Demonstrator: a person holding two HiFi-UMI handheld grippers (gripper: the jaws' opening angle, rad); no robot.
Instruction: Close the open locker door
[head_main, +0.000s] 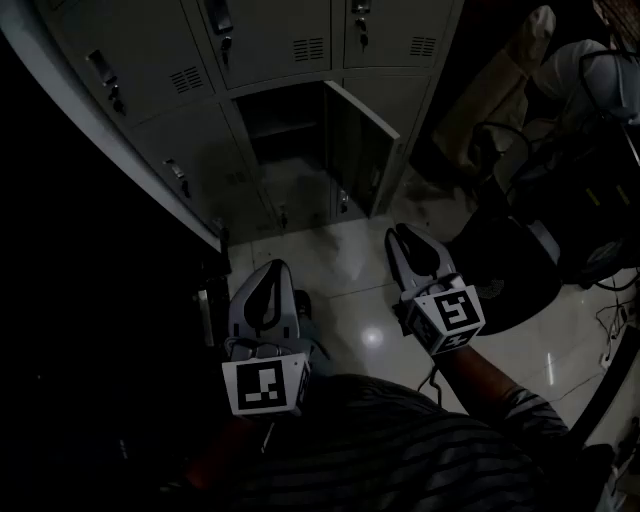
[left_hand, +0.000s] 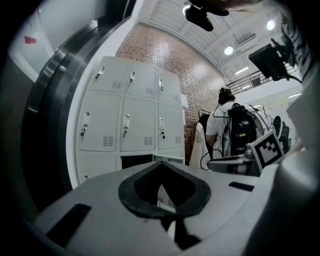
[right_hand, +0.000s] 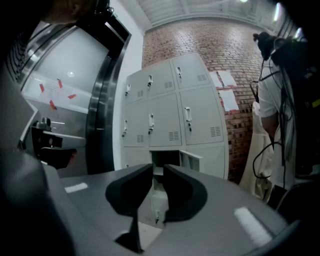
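Observation:
A bank of grey lockers (head_main: 270, 40) stands ahead. One low compartment (head_main: 285, 115) in the middle column is open, and its door (head_main: 360, 150) swings out to the right. Both grippers hang over the tiled floor, well short of the lockers and touching nothing. My left gripper (head_main: 270, 275) is shut, its tips meeting with nothing held; in the left gripper view (left_hand: 161, 165) the open compartment (left_hand: 136, 161) shows just above it. My right gripper (head_main: 405, 235) stands slightly open and empty; in the right gripper view (right_hand: 158, 167) the open door (right_hand: 192, 160) lies just right of its jaws.
A dark glass wall with a metal frame (head_main: 120, 150) runs along the left. A person in a white shirt (left_hand: 230, 125) stands to the right of the lockers, by a brick wall (right_hand: 235, 45). A dark round base (head_main: 510, 270) and cables (head_main: 610, 330) lie on the floor at right.

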